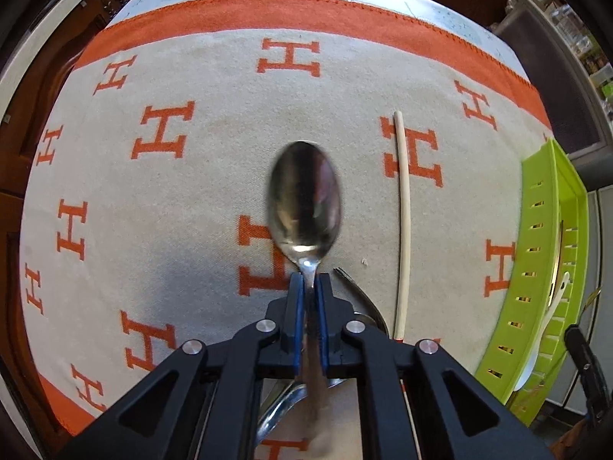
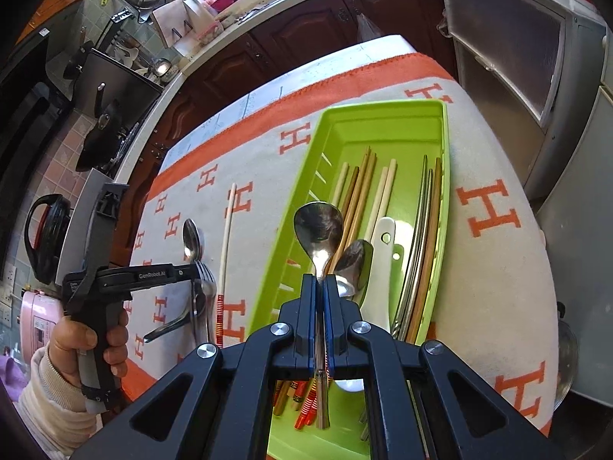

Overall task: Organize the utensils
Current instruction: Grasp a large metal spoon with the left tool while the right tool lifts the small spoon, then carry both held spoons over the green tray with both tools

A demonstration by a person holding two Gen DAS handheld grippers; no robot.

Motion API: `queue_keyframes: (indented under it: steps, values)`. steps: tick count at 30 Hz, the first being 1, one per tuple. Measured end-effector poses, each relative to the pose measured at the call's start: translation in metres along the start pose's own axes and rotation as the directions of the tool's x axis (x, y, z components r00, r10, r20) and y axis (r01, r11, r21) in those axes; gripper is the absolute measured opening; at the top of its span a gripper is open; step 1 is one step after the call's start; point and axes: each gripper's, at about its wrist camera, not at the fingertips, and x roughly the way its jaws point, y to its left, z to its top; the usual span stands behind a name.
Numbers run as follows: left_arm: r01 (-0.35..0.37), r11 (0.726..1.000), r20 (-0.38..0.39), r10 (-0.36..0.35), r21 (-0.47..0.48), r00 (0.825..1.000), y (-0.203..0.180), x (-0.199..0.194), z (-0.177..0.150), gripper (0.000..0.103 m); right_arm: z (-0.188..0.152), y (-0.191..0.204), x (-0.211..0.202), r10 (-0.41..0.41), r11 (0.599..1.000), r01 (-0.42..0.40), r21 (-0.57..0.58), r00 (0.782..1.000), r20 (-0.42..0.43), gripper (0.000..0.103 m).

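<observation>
In the left wrist view my left gripper (image 1: pixel 310 280) is shut on the neck of a metal spoon (image 1: pixel 304 199), held over the H-patterned cloth (image 1: pixel 172 211). A fork (image 1: pixel 358 289) and another metal utensil lie under it, and a cream chopstick (image 1: pixel 402 211) lies to the right. In the right wrist view my right gripper (image 2: pixel 320 280) is shut on a second metal spoon (image 2: pixel 318 226) above the green tray (image 2: pixel 383 109). The tray holds several chopsticks (image 2: pixel 360 199), a white ceramic spoon (image 2: pixel 383 253) and another metal spoon (image 2: pixel 356 260). My left gripper (image 2: pixel 195 268) shows at the left with its spoon (image 2: pixel 191 237).
A person's hand (image 2: pixel 95 337) grips the left tool's handle. The green tray (image 1: pixel 536 268) stands along the cloth's right side. Dark wooden cabinets (image 2: pixel 306 27) and a cluttered counter run behind the table. A grey appliance (image 2: pixel 517 57) stands at the far right.
</observation>
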Motion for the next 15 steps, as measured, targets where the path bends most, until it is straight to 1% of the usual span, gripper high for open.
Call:
queue_keyframes:
  steps: [6,10,15]
  values:
    - [0.074,0.997,0.034,-0.073,-0.021,0.997,0.023,-0.012,-0.015,0.003,-0.001,0.002,0.011,0.007,1.000,-0.007,-0.003,1.000,-0.023,0.004]
    - [0.131,0.991,0.062,-0.129,-0.032,0.990,0.036,-0.031,-0.025,0.003,-0.001,0.006,0.015,0.008,1.000,-0.009,-0.013,1.000,-0.024,0.004]
    - [0.179,0.984,0.078,-0.177,-0.022,0.981,0.042,-0.056,-0.034,0.003,-0.002,0.010,0.017,0.008,1.000,-0.009,-0.024,1.000,-0.028,0.004]
